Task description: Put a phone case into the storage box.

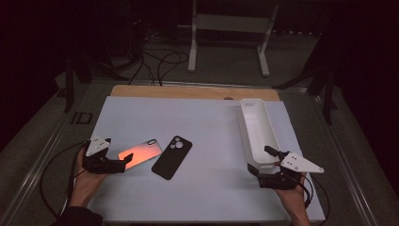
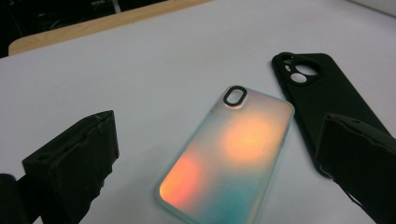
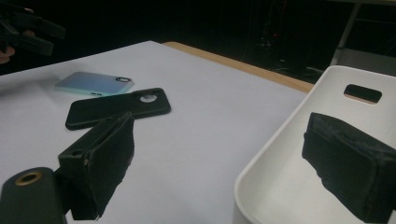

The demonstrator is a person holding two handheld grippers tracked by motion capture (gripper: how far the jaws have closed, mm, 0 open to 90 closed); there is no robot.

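An iridescent orange-teal phone case lies face down on the white table top. Just right of it lies a black phone case. My left gripper is open at the iridescent case's near end, one jaw on each side, without touching it. A long white bin stands at the right, apparently with nothing in it. My right gripper is open and straddles the bin's near wall, one jaw inside and one outside.
A wooden strip borders the table's far edge. Cables and a white frame's legs are on the floor behind. The right gripper view also shows both cases and, far off, the left gripper.
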